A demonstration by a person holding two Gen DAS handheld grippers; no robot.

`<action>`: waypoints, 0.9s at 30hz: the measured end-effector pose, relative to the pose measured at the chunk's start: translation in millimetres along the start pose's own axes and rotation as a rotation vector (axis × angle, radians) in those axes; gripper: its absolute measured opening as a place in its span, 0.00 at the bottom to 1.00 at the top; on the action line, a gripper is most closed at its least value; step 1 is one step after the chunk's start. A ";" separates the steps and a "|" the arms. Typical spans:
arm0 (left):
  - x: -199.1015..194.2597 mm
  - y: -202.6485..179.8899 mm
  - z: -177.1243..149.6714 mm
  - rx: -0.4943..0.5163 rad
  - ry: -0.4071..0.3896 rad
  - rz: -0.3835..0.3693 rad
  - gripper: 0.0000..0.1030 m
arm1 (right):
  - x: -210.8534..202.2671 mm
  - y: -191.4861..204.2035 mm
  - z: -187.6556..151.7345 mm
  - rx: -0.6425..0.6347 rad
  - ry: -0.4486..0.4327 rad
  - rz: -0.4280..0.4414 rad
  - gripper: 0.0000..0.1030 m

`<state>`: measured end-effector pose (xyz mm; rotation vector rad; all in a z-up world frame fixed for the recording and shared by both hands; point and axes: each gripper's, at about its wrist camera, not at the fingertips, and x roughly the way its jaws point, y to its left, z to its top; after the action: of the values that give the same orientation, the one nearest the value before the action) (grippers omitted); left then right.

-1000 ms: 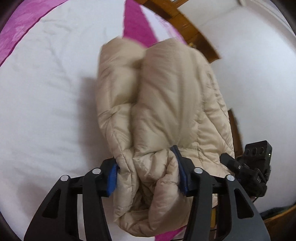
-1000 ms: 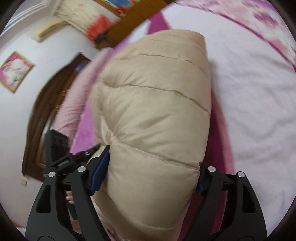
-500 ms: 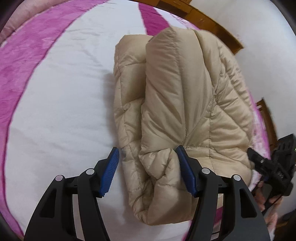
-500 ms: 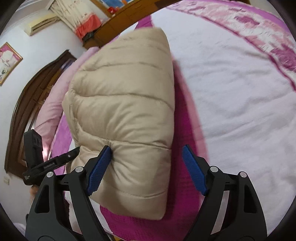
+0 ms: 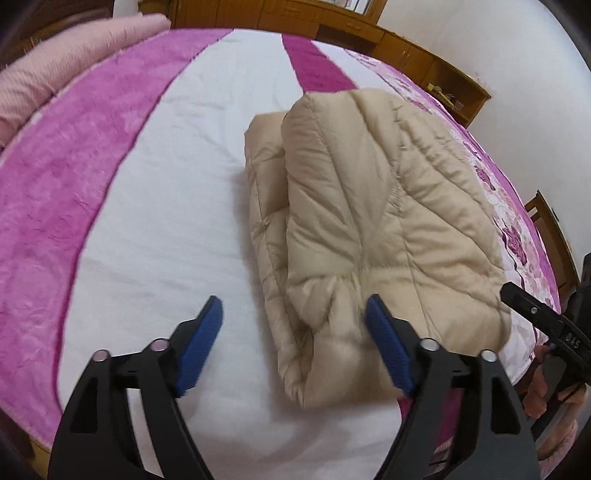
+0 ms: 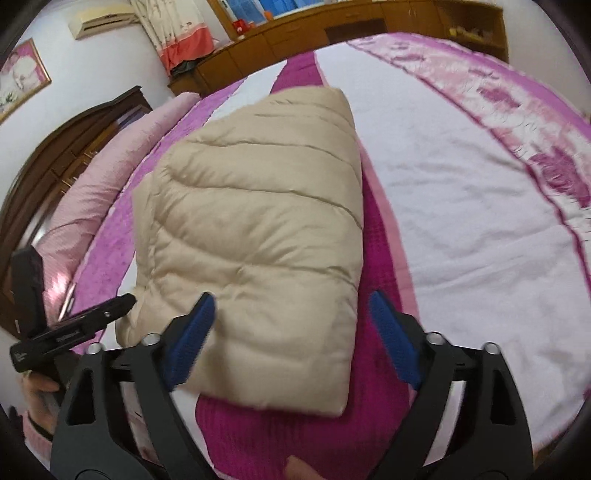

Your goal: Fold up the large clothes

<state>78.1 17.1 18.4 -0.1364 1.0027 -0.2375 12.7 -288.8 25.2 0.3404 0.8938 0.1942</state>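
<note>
A beige quilted puffer jacket lies folded into a thick bundle on the bed's white and magenta cover. It also shows in the right wrist view. My left gripper is open, its blue pads clear of the jacket's near end, just above it. My right gripper is open too, hovering over the jacket's near corner without touching it. Each gripper shows at the edge of the other's view, held in a hand.
A pink rolled quilt lies at the bed's head. Wooden cabinets line the far wall. A dark wooden headboard and curtains stand in the right wrist view. The bed's floral border runs along the right.
Both grippers opened and let go of the jacket, then drew back and up. The folded jacket now rests on the bed on its own.
</note>
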 end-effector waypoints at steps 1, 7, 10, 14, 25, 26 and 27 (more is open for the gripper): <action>-7.4 -4.2 -2.6 0.010 -0.011 0.007 0.82 | -5.0 4.2 -2.8 -0.003 -0.007 -0.011 0.91; -33.8 -11.5 -25.1 0.034 -0.064 0.043 0.94 | -21.1 21.3 -19.3 -0.015 0.002 -0.030 0.93; -33.4 -10.2 -27.4 0.032 -0.085 0.064 0.94 | -27.8 29.0 -31.5 -0.031 0.004 -0.055 0.93; -29.9 -15.9 -35.6 0.063 -0.061 0.094 0.95 | -35.6 32.8 -45.6 -0.019 0.008 -0.058 0.93; -15.8 -33.6 -63.5 0.101 0.009 0.115 0.95 | -34.6 44.2 -77.5 -0.028 0.022 -0.130 0.93; -14.9 -34.9 -64.9 0.106 0.010 0.118 0.95 | -33.3 44.0 -79.2 -0.027 0.025 -0.132 0.93; -14.4 -35.6 -65.9 0.107 0.012 0.119 0.95 | -31.9 43.5 -81.8 -0.026 0.030 -0.138 0.93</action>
<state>10.1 -13.9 3.0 0.0220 1.0044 -0.1833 -72.5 -241.1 17.2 0.2510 0.9401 0.0835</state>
